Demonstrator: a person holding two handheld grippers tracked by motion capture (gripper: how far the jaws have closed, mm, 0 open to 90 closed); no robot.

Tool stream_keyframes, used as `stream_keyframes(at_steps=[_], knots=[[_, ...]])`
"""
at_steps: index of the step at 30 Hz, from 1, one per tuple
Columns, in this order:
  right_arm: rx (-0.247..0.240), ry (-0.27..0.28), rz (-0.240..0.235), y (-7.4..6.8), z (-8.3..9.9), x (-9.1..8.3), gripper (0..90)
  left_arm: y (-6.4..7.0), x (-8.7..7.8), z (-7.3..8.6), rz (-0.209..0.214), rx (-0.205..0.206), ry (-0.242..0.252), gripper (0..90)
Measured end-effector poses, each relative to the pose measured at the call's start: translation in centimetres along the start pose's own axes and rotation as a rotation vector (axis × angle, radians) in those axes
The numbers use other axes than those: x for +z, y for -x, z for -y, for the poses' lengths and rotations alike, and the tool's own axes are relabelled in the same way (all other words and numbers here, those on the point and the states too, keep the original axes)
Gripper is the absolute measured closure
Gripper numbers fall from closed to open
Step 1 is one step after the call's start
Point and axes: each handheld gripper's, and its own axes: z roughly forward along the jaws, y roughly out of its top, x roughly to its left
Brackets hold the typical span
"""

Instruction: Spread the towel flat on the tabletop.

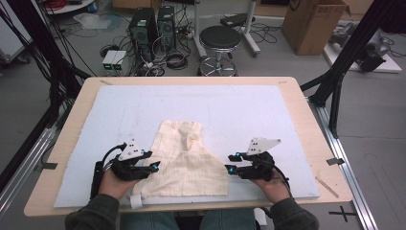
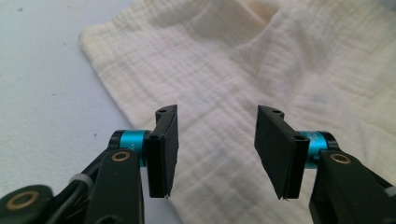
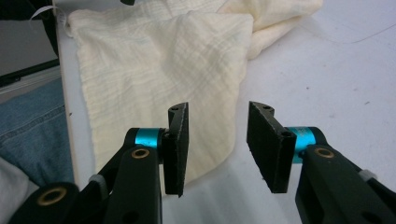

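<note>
A cream gauze cloth (image 1: 186, 160) lies crumpled on the white foam mat (image 1: 230, 110), its near hem along the mat's front edge. My left gripper (image 1: 154, 166) sits at the cloth's left edge, open, jaws apart over the fabric (image 2: 219, 84) with nothing between them. My right gripper (image 1: 230, 163) is at the cloth's right near corner, open. In the right gripper view (image 3: 217, 140) its jaws stand just above the cloth's corner (image 3: 154, 70), one over fabric, the other over bare mat.
The mat covers a wooden table (image 1: 316, 143). A white tag (image 1: 136, 201) sticks out at the cloth's near left corner. A wooden stick (image 1: 327, 187) lies at the table's right front. Behind stand a stool (image 1: 219, 40) and computer towers (image 1: 143, 28).
</note>
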Motion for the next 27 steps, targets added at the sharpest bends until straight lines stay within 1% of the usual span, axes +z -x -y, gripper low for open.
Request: stream_keyframes(at_steps=[1, 2, 3, 4, 5, 6, 7, 8, 9, 10, 11, 12, 14, 15, 17, 18, 19, 21, 22, 24, 25, 26, 27], knots=[[0.001, -0.006, 0.0, 0.1, -0.1, 0.2, 58.9, 0.0, 0.1, 0.1, -0.011, 0.0, -0.009, 54.3], [0.001, -0.006, 0.0, 0.1, -0.1, 0.2, 58.9, -0.1, 0.2, 0.2, -0.018, 0.004, -0.022, 54.3], [0.0, -0.011, 0.001, 0.4, -0.3, 0.6, 58.9, -0.2, 0.2, 0.3, -0.014, -0.001, -0.025, 57.1], [0.0, -0.011, 0.001, 0.4, -0.3, 0.6, 58.9, -0.3, 0.2, 0.5, -0.014, -0.006, -0.027, 57.1], [0.009, -0.008, -0.004, 0.9, -0.6, 1.0, 58.6, -0.5, 0.3, 0.6, -0.013, -0.011, -0.025, 59.1], [0.009, -0.008, -0.004, 0.9, -0.6, 1.0, 58.6, -0.6, 0.2, 0.7, -0.009, -0.02, -0.029, 59.1], [0.016, -0.003, -0.012, 1.1, -0.7, 1.2, 57.7, -0.8, 0.3, 0.8, -0.001, -0.029, -0.026, 59.9], [0.037, 0.0, -0.025, 1.6, -1.0, 1.6, 56.4, -0.9, 0.3, 0.8, -0.005, -0.032, -0.025, 61.3], [0.043, -0.002, -0.029, 1.7, -1.1, 1.8, 55.2, -1.0, 0.3, 0.9, -0.01, -0.028, -0.035, 61.6], [0.047, 0.002, -0.042, 1.9, -1.2, 2.1, 54.0, -1.0, 0.4, 1.0, -0.013, -0.034, -0.038, 62.0], [0.047, 0.002, -0.042, 1.9, -1.2, 2.1, 54.0, -1.1, 0.4, 1.1, -0.014, -0.037, -0.042, 62.0], [0.06, 0.009, -0.058, 2.0, -1.3, 2.5, 51.4, -1.1, 0.4, 1.2, -0.009, -0.042, -0.045, 62.0], [0.064, 0.007, -0.062, 2.0, -1.3, 2.7, 51.0, -1.3, 0.5, 1.4, -0.004, -0.042, -0.051, 62.1], [0.067, -0.008, -0.069, 1.9, -1.4, 3.1, 50.7, -1.3, 0.5, 1.5, 0.005, -0.042, -0.054, 63.8], [0.068, -0.016, -0.069, 1.8, -1.4, 3.4, 50.8, -1.4, 0.6, 1.5, 0.015, -0.045, -0.055, 64.9], [0.065, -0.034, -0.074, 1.7, -1.5, 3.9, 51.9, -1.4, 0.6, 1.5, 0.019, -0.05, -0.057, 66.6], [0.065, -0.034, -0.074, 1.7, -1.5, 3.9, 51.9, -1.4, 0.6, 1.5, 0.024, -0.048, -0.065, 66.6], [0.065, -0.054, -0.075, 1.6, -1.5, 4.4, 55.0, -1.4, 0.7, 1.6, 0.025, -0.047, -0.068, 68.8], [0.067, -0.087, -0.077, 1.4, -1.5, 4.8, 62.5, -1.4, 0.7, 1.6, 0.022, -0.048, -0.067, 71.0], [0.039, -0.114, -0.087, 1.1, -1.6, 5.1, 73.6, -1.5, 0.6, 1.6, 0.027, -0.049, -0.07, 71.3], [0.029, -0.123, -0.102, 1.0, -1.6, 5.2, 78.3, -1.5, 0.7, 1.6, 0.028, -0.055, -0.066, 71.4], [0.029, -0.123, -0.102, 1.0, -1.6, 5.2, 78.3, -1.5, 0.6, 1.6, 0.029, -0.05, -0.071, 71.4], [0.015, -0.133, -0.106, 0.8, -1.9, 5.0, 82.7, -1.5, 0.6, 1.6, 0.03, -0.049, -0.071, 71.6]])
